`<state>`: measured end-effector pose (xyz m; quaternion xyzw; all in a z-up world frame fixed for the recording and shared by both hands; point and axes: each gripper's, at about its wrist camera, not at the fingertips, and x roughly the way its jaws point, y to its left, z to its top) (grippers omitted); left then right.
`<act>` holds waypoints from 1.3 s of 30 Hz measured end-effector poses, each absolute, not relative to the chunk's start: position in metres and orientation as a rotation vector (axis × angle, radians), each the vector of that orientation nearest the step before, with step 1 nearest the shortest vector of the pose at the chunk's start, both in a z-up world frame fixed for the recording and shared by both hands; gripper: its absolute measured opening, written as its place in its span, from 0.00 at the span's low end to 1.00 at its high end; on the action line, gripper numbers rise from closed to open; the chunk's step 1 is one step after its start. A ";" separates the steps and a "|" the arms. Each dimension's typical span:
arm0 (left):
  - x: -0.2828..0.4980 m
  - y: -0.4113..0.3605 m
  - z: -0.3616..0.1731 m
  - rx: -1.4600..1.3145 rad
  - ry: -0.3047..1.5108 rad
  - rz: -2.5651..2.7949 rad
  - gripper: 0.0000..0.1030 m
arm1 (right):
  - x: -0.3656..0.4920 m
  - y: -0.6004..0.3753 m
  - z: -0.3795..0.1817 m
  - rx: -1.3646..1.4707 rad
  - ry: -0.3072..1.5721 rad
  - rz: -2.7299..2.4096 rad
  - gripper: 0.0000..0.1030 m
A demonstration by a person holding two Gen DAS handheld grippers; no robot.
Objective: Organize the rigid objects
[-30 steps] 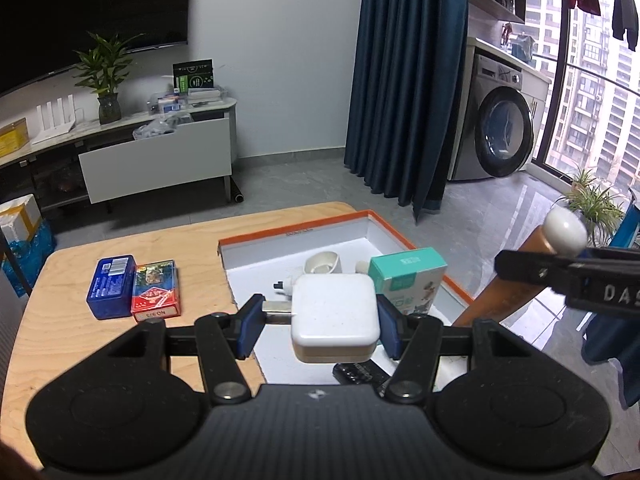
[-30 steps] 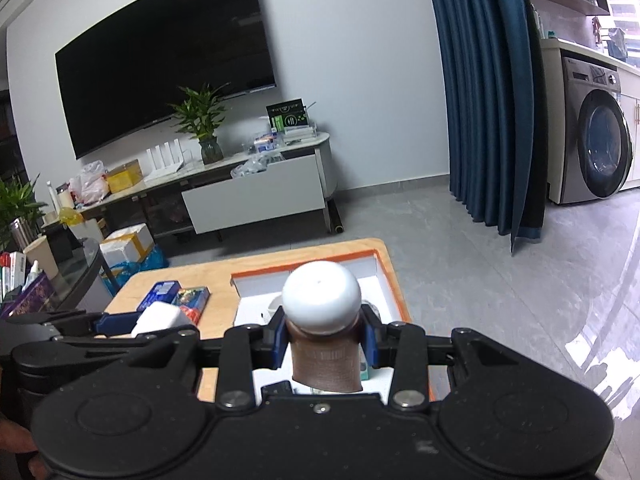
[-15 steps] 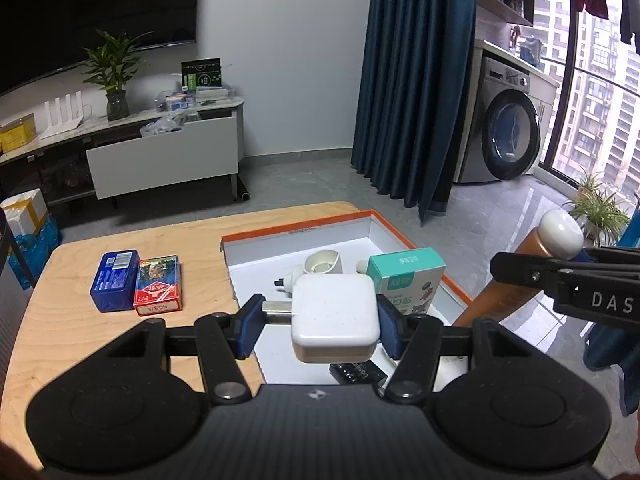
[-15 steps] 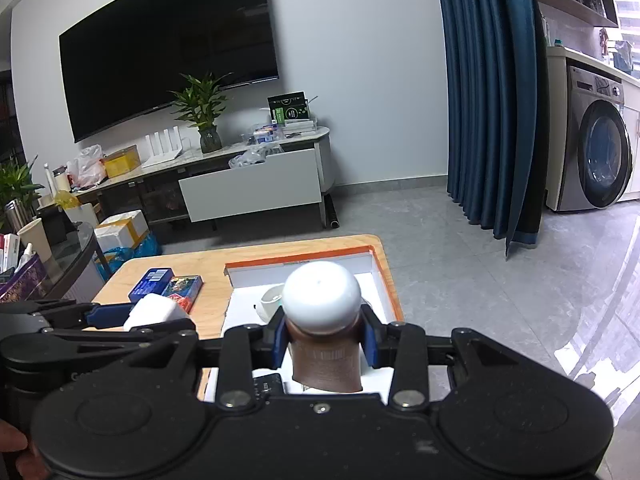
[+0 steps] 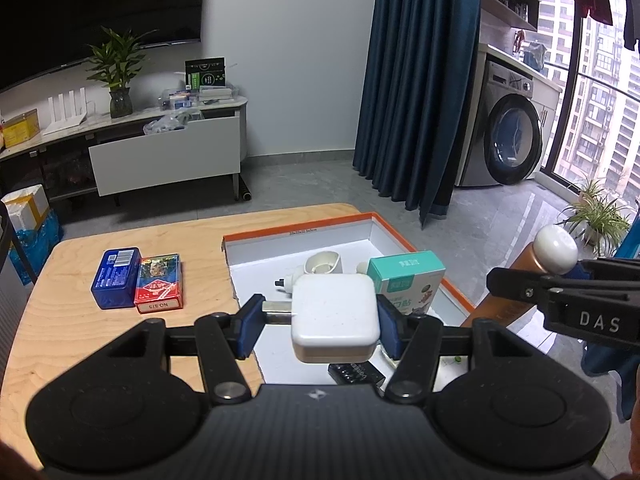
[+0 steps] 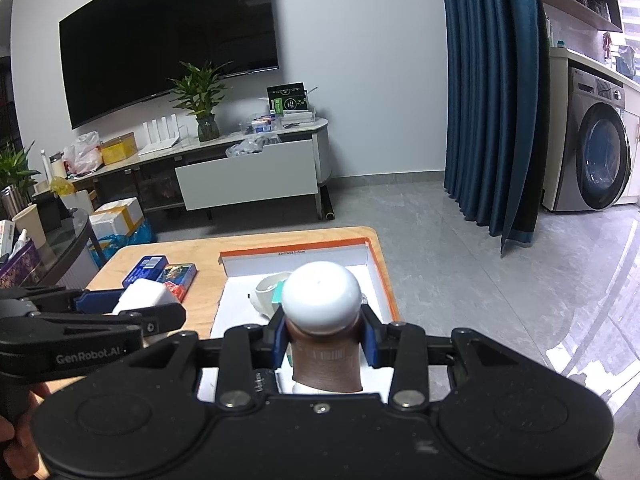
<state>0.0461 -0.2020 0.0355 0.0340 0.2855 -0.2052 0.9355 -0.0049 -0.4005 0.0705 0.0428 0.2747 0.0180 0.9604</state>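
My left gripper [image 5: 320,320] is shut on a white square charger [image 5: 334,322], held above the near edge of a white box with an orange rim [image 5: 298,229]. My right gripper [image 6: 323,338] is shut on a brown bottle with a white round cap [image 6: 320,298], held above the box; the bottle also shows at the right of the left wrist view [image 5: 532,264]. In the box lie a teal carton [image 5: 406,280], a white cup-like piece [image 5: 322,266] and a small black item [image 5: 356,373].
A blue box [image 5: 116,276] and a red card box [image 5: 159,282] lie side by side on the wooden table [image 5: 80,340], left of the white box. Beyond are a TV console, a curtain and a washing machine.
Both grippers keep their holds. The views have shifted slightly; the table and box sit a little lower and farther in frame, as if both grippers rose a bit.
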 end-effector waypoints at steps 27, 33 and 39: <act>0.049 -0.201 0.031 0.052 0.602 -0.421 0.57 | 0.007 -0.397 0.068 0.076 0.578 0.044 0.43; 0.049 -0.201 0.028 0.051 0.608 -0.426 0.57 | 0.007 -0.398 0.069 0.061 0.594 0.034 0.43; 0.049 -0.200 0.028 0.051 0.609 -0.424 0.57 | 0.006 -0.396 0.067 0.040 0.613 0.029 0.43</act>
